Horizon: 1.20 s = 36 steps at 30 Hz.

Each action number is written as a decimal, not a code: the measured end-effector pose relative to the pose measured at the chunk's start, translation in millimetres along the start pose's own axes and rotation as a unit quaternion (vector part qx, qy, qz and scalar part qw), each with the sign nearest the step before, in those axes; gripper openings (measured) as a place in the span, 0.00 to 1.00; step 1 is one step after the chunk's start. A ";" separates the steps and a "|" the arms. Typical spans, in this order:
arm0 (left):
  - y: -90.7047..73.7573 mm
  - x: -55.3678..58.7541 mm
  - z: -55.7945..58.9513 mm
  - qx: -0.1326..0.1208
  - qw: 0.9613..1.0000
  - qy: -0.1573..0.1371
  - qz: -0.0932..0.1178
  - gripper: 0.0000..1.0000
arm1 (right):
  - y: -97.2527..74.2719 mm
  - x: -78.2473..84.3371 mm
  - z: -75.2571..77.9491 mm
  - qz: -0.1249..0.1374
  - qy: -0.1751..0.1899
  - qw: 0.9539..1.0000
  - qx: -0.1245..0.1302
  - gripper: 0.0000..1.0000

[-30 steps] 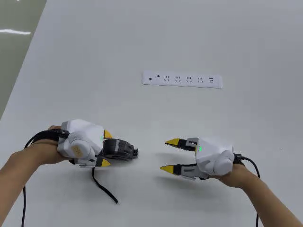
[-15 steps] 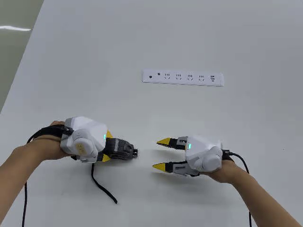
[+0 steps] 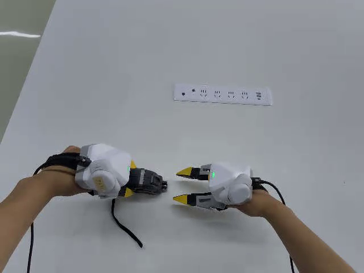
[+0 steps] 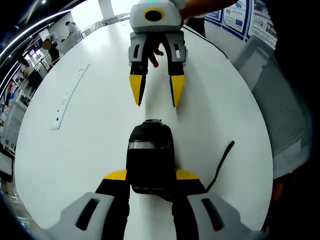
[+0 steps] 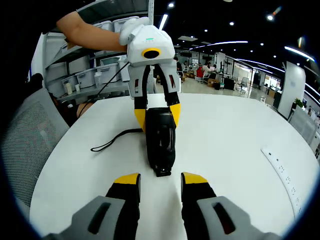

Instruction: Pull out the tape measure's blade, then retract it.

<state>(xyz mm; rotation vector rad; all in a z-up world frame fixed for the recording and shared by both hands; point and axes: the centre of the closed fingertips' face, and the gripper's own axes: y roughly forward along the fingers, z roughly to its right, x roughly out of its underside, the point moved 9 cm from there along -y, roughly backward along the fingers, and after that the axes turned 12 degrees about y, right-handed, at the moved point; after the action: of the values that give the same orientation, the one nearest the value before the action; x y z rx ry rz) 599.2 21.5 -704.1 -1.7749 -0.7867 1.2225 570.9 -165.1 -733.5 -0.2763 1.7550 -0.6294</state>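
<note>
Left gripper (image 3: 129,178) pinches the dark tape measure (image 3: 147,181) by its rear end, and I see the case lying on the white table (image 3: 170,45) with its black strap (image 3: 122,224) trailing toward the near edge. On my right gripper (image 3: 182,185) the yellow-tipped jaws are spread, pointing at the case's front end, near it but apart. Beyond both lies a white power strip (image 3: 223,95).
</note>
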 end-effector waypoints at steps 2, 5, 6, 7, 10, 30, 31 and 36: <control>0.2 0.0 0.0 0.002 1.000 -0.002 -0.001 0.28 | 5.0 0.2 -1.1 -0.002 -0.007 1.000 -0.004 0.30; 0.4 0.6 -0.4 0.003 1.000 -0.006 0.001 0.27 | 10.8 0.1 -1.3 -0.004 -0.012 1.000 -0.007 0.27; 0.3 0.9 -0.5 0.003 1.000 -0.007 0.002 0.27 | 12.3 0.2 -0.9 -0.005 -0.014 1.000 -0.008 0.27; 0.4 1.1 -0.4 0.003 1.000 -0.008 0.004 0.27 | 14.9 0.1 -0.2 -0.005 -0.016 1.000 -0.008 0.26; 0.6 1.4 -0.3 0.002 1.000 -0.006 0.006 0.27 | 20.1 0.0 1.1 -0.009 -0.024 1.000 -0.007 0.24; 1.1 3.2 0.4 -0.004 1.000 -0.006 0.017 0.27 | 34.9 4.6 8.6 -0.017 -0.037 0.999 -0.007 0.14; 1.1 3.4 0.3 -0.003 1.000 -0.006 0.017 0.27 | 35.0 4.8 9.0 -0.017 -0.037 0.999 -0.007 0.14; 0.8 3.6 0.9 -0.004 1.000 -0.007 0.017 0.26 | 35.3 2.7 7.4 -0.024 -0.050 0.998 -0.005 0.13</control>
<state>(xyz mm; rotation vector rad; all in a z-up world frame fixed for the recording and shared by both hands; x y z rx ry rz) 599.6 24.4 -706.5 -1.7938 -0.7744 1.2570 582.1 -139.3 -756.2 -0.3520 1.6594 -0.6302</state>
